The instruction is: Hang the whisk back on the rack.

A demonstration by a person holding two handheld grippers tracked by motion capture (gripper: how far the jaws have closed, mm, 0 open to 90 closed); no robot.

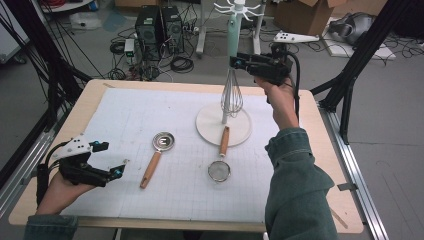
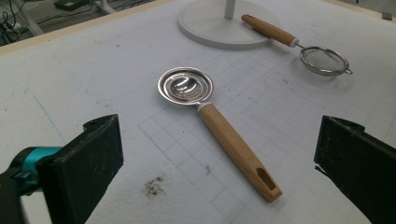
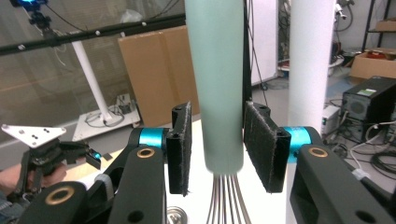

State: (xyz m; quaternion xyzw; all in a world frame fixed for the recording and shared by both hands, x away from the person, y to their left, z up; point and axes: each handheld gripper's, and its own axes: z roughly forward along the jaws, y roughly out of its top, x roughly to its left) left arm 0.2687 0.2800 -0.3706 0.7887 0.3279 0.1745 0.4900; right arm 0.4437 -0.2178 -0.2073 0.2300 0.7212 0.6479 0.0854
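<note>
Here the right gripper (image 1: pixel 235 62) sits at the upper middle of the high view, its jaws on either side of the whisk's (image 1: pixel 232 92) mint handle with a small gap on each side, released rather than clenched. The whisk hangs upright against the white stand's pole (image 3: pixel 310 70), wires down over the round base (image 1: pixel 210 131). At lower left, the left gripper (image 1: pixel 114 159) rests wide open, grasping nothing

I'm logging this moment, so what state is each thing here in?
Whisk: hanging upright on the stand, handle between the right gripper's pads, small gaps showing.
Stand: upright on the mat.
Strainer: lying flat, handle on the stand's base.
Steel spoon: lying flat, untouched.
Left gripper: open, empty.
</note>
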